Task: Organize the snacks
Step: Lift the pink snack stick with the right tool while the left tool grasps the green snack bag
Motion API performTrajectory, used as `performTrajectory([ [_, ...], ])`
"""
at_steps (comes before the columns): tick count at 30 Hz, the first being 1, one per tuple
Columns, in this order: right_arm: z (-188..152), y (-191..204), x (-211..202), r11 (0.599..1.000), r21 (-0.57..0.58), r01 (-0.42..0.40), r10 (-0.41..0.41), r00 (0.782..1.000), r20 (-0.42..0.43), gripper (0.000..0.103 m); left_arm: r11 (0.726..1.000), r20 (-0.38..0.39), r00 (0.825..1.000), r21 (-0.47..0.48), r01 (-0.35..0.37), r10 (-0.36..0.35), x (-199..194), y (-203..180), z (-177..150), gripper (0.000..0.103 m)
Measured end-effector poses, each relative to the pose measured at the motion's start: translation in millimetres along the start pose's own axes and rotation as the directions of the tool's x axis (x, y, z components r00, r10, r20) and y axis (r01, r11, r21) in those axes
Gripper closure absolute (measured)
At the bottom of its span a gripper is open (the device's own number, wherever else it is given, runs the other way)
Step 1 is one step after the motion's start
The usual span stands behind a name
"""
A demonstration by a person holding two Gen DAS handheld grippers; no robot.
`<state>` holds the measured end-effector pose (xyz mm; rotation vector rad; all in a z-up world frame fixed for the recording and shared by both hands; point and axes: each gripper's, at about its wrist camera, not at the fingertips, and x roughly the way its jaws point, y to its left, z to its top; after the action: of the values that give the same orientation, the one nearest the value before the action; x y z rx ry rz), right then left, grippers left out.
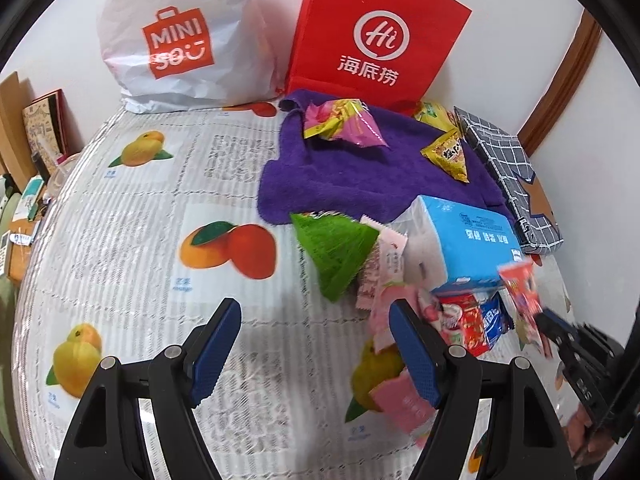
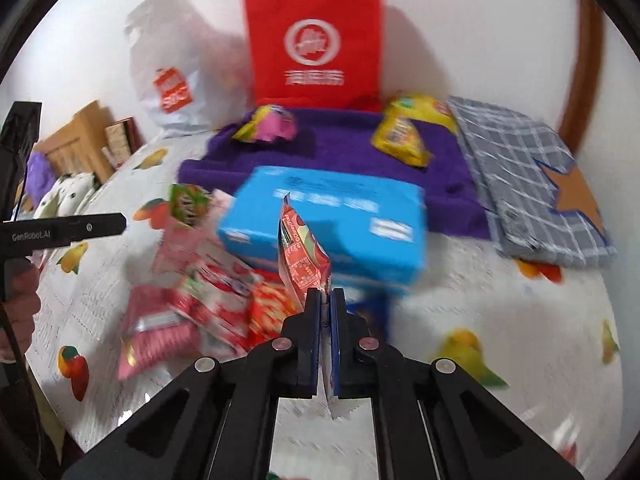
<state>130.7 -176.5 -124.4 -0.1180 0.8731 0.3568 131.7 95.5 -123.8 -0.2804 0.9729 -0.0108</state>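
1. Holding my left tongs [image 1: 314, 344] with the jaws spread wide and nothing between them, I keep them above the bench [image 1: 132, 240], which is covered in a fruit-print cloth.
2. A white shopping bag [image 1: 180, 36] and a red shopping bag [image 1: 376, 36] stand at the far edge of the bench against the wall.
3. A purple towel [image 1: 352, 172] lies in front of the red bag; a pink-and-yellow snack packet [image 1: 340, 122] and a yellow triangular packet [image 1: 448, 154] rest on it.
4. A green snack packet [image 1: 334, 252] lies at the near edge of the towel, beside a blue tissue pack [image 1: 468, 240].
5. Pink snack packets [image 1: 384, 276] and red ones are piled just in front of the blue pack.
6. A grey checked cloth box [image 1: 508, 172], folded flat, lies right of the towel.
7. My right tongs [image 2: 325, 294] are clamped on a red snack packet [image 2: 304, 256], held upright above the pile, in front of the blue pack.
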Motion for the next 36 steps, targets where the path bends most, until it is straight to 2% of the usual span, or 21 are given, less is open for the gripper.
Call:
performTrajectory([
  [4,-14.0,-20.0,-4.9,0.998,0.063,0.003,0.000,0.999,-0.052,0.098,1.000,-0.021,1.000,-0.002,-0.002,0.002,18.0,-7.5,10.1,0.029],
  [8,-23.9,-32.4,4.3,0.992,0.122,-0.032,0.043,0.995,-0.089,0.098,1.000,-0.036,0.999,-0.017,0.005,-0.006,35.4,-8.9,22.0,0.029],
  [12,-25.6,-39.4,11.1,0.990,0.135,-0.032,0.044,0.995,-0.087,0.095,1.000,-0.044,0.999,-0.020,-0.003,0.002,49.9,-11.1,32.9,0.030],
  [14,-24.5,-42.1,11.6,0.988,0.146,-0.058,0.071,0.994,-0.085,0.077,1.000,-0.051,0.999,-0.028,-0.012,0.010,57.2,-11.5,37.3,0.032],
  [15,-23.6,-42.3,11.9,0.987,0.147,-0.065,0.077,0.994,-0.078,0.060,0.999,-0.057,0.998,-0.031,-0.014,0.013,61.8,-11.7,39.2,0.036],
  [16,-24.1,-41.8,10.8,0.987,0.145,-0.065,0.075,0.995,-0.063,0.050,0.999,-0.061,0.998,-0.035,-0.020,0.018,65.4,-11.3,40.5,0.038],
  [17,-24.4,-41.2,10.9,0.988,0.142,-0.066,0.075,0.996,-0.055,0.049,0.999,-0.062,0.998,-0.044,-0.029,0.026,69.6,-10.6,41.3,0.044],
  [20,-29.2,-38.3,17.9,0.986,0.143,-0.079,0.091,0.993,-0.075,0.049,0.998,-0.083,0.996,-0.050,-0.023,0.019,79.4,-8.1,41.7,0.054],
  [24,-39.9,-32.0,31.9,0.986,0.140,-0.086,0.104,0.987,-0.123,0.049,0.998,-0.084,0.996,-0.052,-0.037,0.033,87.8,-7.8,41.3,0.054],
  [27,-45.8,-22.7,36.1,0.995,0.094,-0.037,0.048,0.992,-0.119,0.050,0.998,-0.094,0.995,-0.042,-0.038,0.034,92.6,-9.3,41.4,0.058],
  [29,-47.3,-14.9,37.8,0.999,0.042,0.020,-0.015,0.993,-0.118,0.055,0.999,-0.094,0.995,-0.036,-0.031,0.028,91.8,-10.7,41.0,0.064],
  [31,-48.3,-8.6,37.0,0.998,-0.005,0.059,-0.059,0.993,-0.103,0.076,0.999,-0.094,0.995,-0.040,-0.026,0.022,88.9,-10.2,39.4,0.067],
  [32,-48.7,-9.6,36.3,0.998,-0.002,0.057,-0.056,0.993,-0.104,0.080,0.999,-0.093,0.995,-0.041,-0.025,0.022,87.3,-9.8,38.3,0.067],
  [36,-48.1,-15.3,33.0,0.998,0.031,0.057,-0.054,0.993,-0.103,0.080,0.999,-0.085,0.996,-0.031,-0.028,0.026,74.1,-6.4,33.2,0.068],
])
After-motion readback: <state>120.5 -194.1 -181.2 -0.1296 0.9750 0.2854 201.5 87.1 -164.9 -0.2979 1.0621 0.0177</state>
